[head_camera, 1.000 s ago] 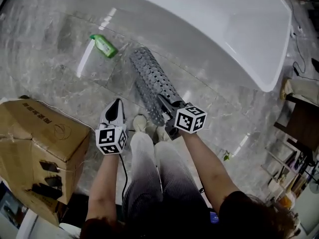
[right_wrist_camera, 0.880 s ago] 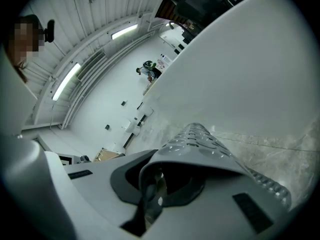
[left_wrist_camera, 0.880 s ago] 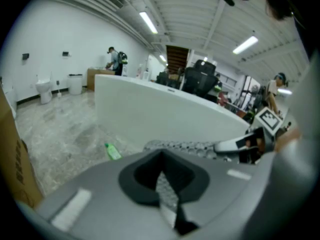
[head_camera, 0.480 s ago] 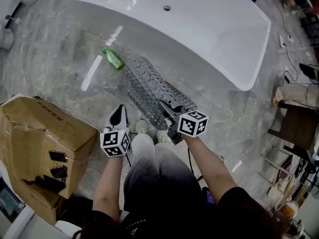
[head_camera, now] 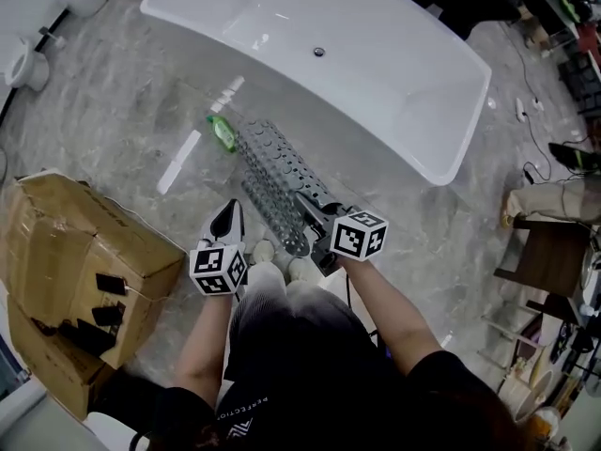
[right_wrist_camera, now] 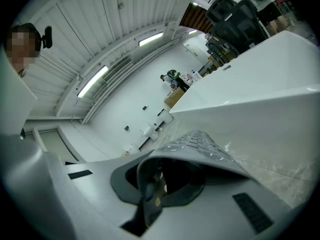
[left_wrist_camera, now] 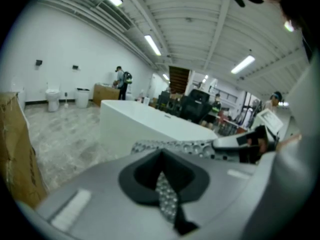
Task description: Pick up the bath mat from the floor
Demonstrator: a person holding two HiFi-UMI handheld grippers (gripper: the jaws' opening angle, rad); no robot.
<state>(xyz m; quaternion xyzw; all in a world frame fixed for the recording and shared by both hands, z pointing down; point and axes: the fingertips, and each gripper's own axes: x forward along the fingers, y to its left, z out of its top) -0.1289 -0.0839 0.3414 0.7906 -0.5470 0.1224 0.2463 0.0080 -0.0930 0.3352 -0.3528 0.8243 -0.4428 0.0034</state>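
The bath mat (head_camera: 272,172) is a grey strip studded with holes. It hangs folded lengthwise from my right gripper (head_camera: 315,208), which is shut on its near end, and its far end reaches toward the floor beside a green bottle (head_camera: 223,132). In the right gripper view the mat (right_wrist_camera: 202,145) runs out from between the jaws (right_wrist_camera: 150,194) toward the tub. My left gripper (head_camera: 227,216) is to the left of the mat and apart from it, its jaws together and holding nothing. The left gripper view shows the mat (left_wrist_camera: 182,147) stretched ahead of the left gripper (left_wrist_camera: 166,200).
A long white bathtub (head_camera: 376,73) stands on the marble floor just beyond the mat. A torn cardboard box (head_camera: 75,252) is at my left, and a white strip (head_camera: 178,148) lies on the floor near the bottle. A chair (head_camera: 549,247) and clutter are at the right. My legs are below the grippers.
The head view has risen away from the floor. The right gripper keeps its hold, and the mat has come up with it and hangs longer. The left gripper stays beside it.
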